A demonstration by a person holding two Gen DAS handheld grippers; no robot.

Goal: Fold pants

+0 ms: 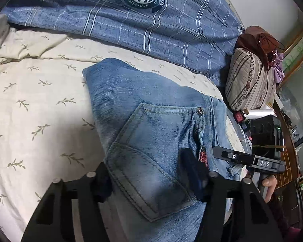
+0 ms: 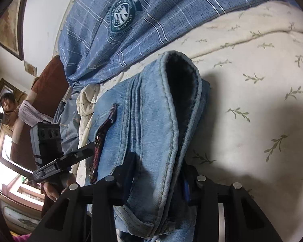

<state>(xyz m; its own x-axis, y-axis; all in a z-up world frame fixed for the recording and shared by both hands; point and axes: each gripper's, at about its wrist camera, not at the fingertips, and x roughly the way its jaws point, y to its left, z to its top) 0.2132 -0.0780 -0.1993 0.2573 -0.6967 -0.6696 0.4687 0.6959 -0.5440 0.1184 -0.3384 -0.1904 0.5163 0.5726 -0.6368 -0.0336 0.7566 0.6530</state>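
1. Jeans: folded bundle on the cream leaf-print sheet, long axis running straight ahead of both tongs.
2. Left gripper: half-spread jaws straddle the near pocket end, pads pressing the denim.
3. Right gripper: jaws pinch the waistband stack; it lies just beside the left, equally near.
4. Hidden: near edge cut off below both frames; layers underneath unseen; pad contact shadowed.

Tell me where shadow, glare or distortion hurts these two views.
Left wrist view: fisheye bends the plaid quilt; shadow covers the jeans near the fingers. Right wrist view: the window blows out white; a dark shadow falls on the leaf-print sheet.
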